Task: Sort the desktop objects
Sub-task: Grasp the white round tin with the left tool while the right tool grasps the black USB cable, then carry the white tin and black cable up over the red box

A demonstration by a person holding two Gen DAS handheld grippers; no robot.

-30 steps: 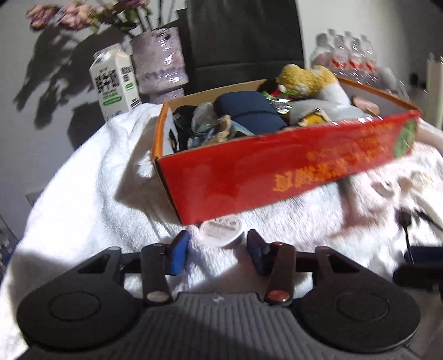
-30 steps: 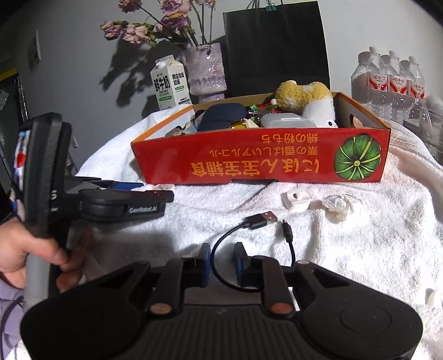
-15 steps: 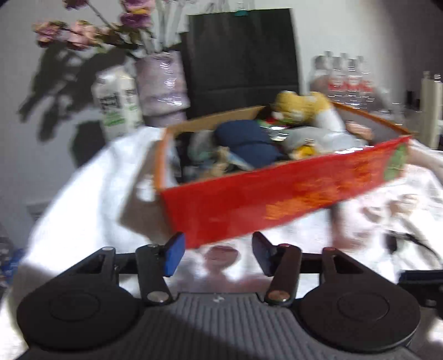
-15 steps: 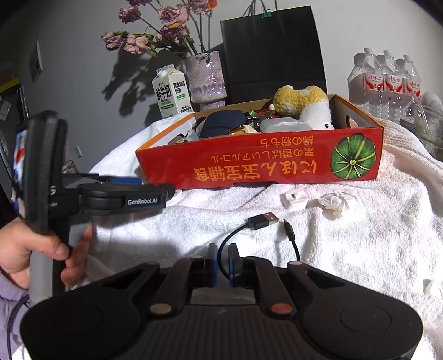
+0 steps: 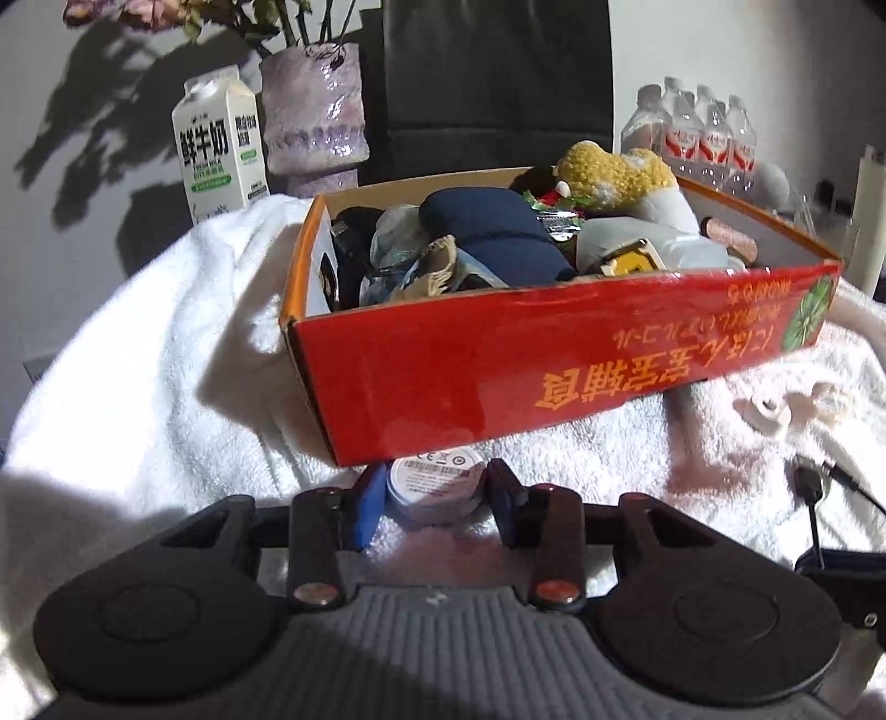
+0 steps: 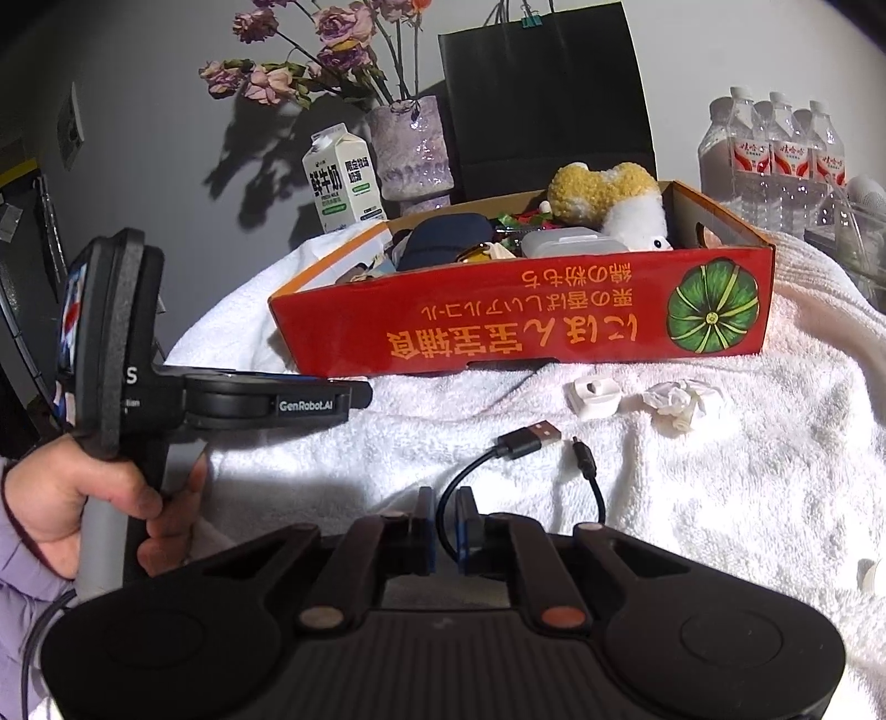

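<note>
Left gripper (image 6: 354, 394) housing reads "GenRobot.AI".

A milk carton (image 6: 343, 180) stands upright behind the white towel (image 6: 747, 498), just beside a pale purple vase (image 6: 412, 149) holding dried pink flowers (image 6: 293, 61) (their shadow falls on the grey wall (image 6: 155, 111)). A black paper bag (image 6: 545, 94) stands behind the vase, closed at the top with a green clip (image 6: 530, 21). To the far right, a shrink-wrapped pack of water bottles (image 6: 775, 160) with red labels. The left view shows the same carton (image 5: 219, 144), vase (image 5: 313, 105) and bottles (image 5: 703, 133).
</note>
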